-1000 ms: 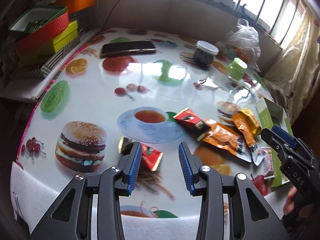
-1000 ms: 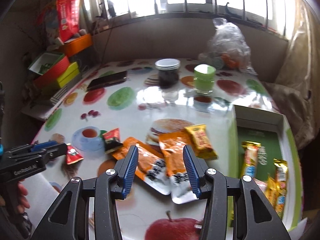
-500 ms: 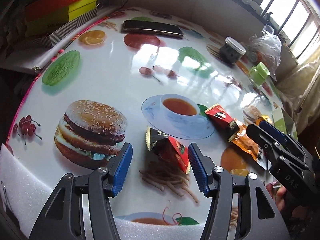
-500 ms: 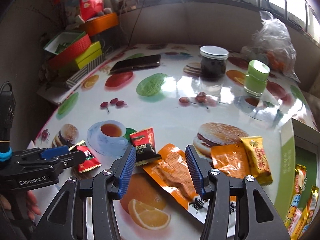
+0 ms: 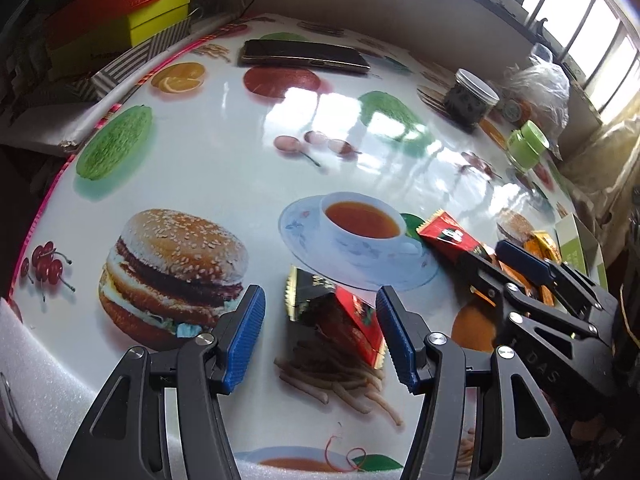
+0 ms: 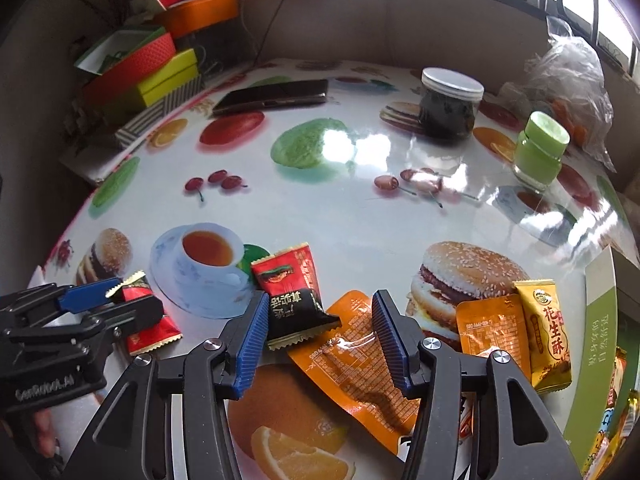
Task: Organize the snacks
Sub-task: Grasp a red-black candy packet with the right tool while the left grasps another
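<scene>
1. We note the left gripper (image 5: 320, 336) released, jaws just widened, straddling one red-and-black packet (image 5: 340, 312) lying flat on the printed tablecloth (image 5: 224, 168). The pads do not yet press it. We judge the straddle is set up for a pinch across the packet's width.
2. The second red-and-black packet (image 6: 294, 292) lies beside the printed teacup, its lower edge overlapping a long orange pouch (image 6: 360, 360).
3. The right gripper (image 6: 318, 340) is also released, jaws just opened further, with that packet's crimped end and the pouch both between the pads. Which one it targets, we cannot tell.
4. Right of it: one smaller orange pouch (image 6: 490, 332) and one yellow packet (image 6: 550, 332), touching each other.
5. At the far right edge, the green box (image 6: 600, 344) already holds several snacks; we judge it the destination.
6. Loose count: two red-and-black, two orange, one yellow.
</scene>
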Tool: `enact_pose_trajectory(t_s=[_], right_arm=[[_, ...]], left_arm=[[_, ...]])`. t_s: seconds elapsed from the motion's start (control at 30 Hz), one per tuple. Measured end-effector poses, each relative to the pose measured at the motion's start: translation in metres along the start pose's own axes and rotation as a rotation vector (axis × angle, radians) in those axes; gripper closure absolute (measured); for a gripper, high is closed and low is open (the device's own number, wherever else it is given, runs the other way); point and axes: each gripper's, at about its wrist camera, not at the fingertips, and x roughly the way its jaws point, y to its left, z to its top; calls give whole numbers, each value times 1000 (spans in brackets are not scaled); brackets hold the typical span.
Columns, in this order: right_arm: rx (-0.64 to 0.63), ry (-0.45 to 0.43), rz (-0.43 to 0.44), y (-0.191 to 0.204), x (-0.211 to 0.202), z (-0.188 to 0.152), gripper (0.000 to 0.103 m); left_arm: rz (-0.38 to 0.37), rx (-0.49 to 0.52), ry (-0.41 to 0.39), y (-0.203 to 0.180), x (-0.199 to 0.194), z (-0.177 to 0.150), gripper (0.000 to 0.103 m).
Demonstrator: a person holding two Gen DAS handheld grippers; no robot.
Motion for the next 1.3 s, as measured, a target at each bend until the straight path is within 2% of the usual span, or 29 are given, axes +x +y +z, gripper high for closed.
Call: enact_pose_trajectory(t_s=[0.1, 0.2, 0.3, 0.43, 0.63, 0.73, 1.0, 1.3], right_arm=[[-9, 1, -4, 1, 2, 0, 50], [-22, -2, -4, 3, 2, 0, 50], [-34, 1, -13, 5, 4, 1, 50], [-38, -4, -12, 9, 4, 1, 64], [-37, -16, 2, 12, 2, 0, 71], [-32, -27, 4, 12, -1, -2, 76], [-23, -53, 18, 15, -12, -5, 78], [12, -94, 21, 14, -33, -14, 78]], left_arm=[[5, 26, -4, -6, 1, -2, 46], [0, 37, -8, -9, 1, -2, 55], [4, 42, -10, -9, 1, -1, 59], [3, 42, -16, -8, 1, -1, 64], [-12, 24, -34, -3, -1, -1, 73], [-16, 22, -41, -3, -3, -1, 75], [-40, 27, -66, -3, -12, -3, 81], [-62, 44, -86, -9, -23, -7, 81]])
